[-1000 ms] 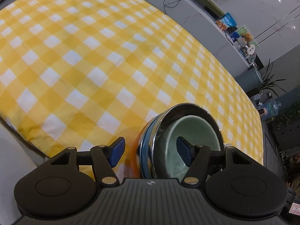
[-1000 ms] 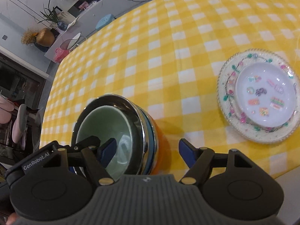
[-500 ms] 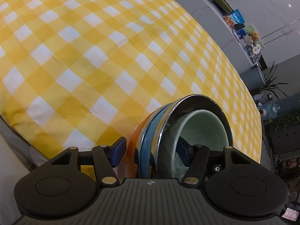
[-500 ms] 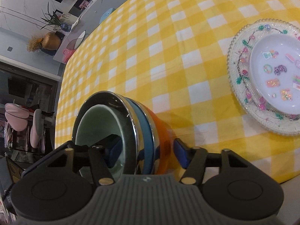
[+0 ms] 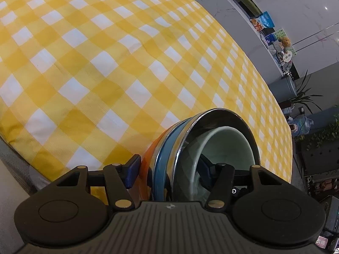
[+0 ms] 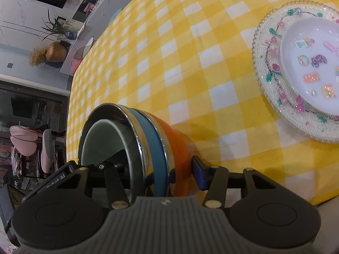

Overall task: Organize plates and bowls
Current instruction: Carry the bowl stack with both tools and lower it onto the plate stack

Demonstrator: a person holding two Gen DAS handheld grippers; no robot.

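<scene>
A nested stack of bowls (image 5: 175,146) has an orange bowl outermost, then a blue one, a steel one and a pale green one innermost; it also shows in the right wrist view (image 6: 148,133). My left gripper (image 5: 169,169) straddles the stack's wall, one finger outside the orange bowl, one inside the green bowl. My right gripper (image 6: 156,169) straddles the opposite wall the same way. Both pinch the stack. A glass plate (image 6: 273,97) with a beaded rim holds a white dish with stickers (image 6: 311,67) on the table at the right.
The table wears a yellow and white checked cloth (image 5: 106,63). Its near edge runs just under both grippers. A counter with packets (image 5: 273,33) stands beyond the far side. Chairs and a plant (image 6: 55,27) stand off the table's left end.
Both grippers moved in over the stack's rim and closed on its walls. The stack now fills more of both views and looks tilted.
</scene>
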